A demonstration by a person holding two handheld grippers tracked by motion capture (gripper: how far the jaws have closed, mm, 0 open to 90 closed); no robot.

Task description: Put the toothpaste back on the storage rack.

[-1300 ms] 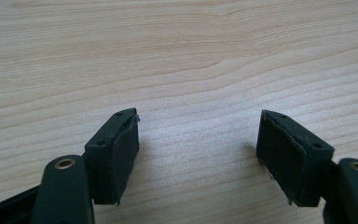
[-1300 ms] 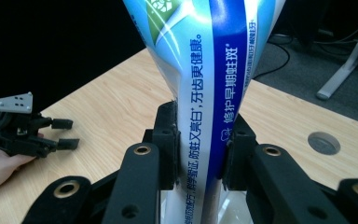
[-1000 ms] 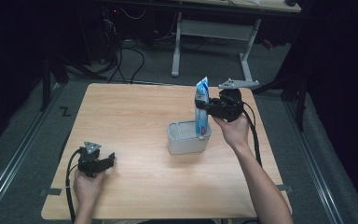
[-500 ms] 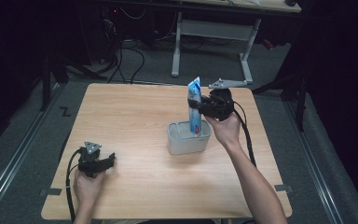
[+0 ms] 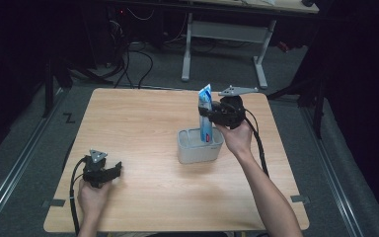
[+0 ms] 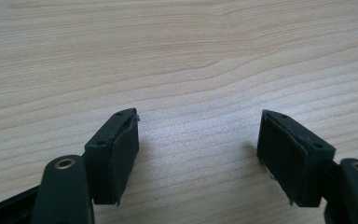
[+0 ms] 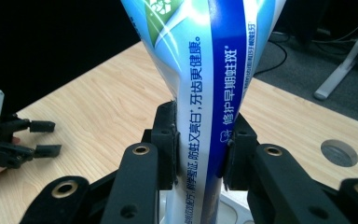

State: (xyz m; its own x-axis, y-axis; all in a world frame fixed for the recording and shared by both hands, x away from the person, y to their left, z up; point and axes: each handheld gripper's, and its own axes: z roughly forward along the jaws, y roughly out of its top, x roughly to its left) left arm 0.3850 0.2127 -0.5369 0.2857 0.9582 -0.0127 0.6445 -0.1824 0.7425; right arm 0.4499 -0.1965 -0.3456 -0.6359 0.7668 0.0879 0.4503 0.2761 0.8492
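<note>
The high view looks forward and down over the whole table (image 5: 143,123). The left gripper view sits close above bare tabletop. The right gripper view faces across the table, sharing the left gripper (image 7: 32,137).

left gripper (image 5: 109,173): held low by the left hand (image 5: 93,193) at the near left, jaws spread wide apart, nothing between them. right gripper (image 5: 211,114): held raised by the right hand (image 5: 238,137), forearm outstretched, jaws clamped on a tube.
</note>
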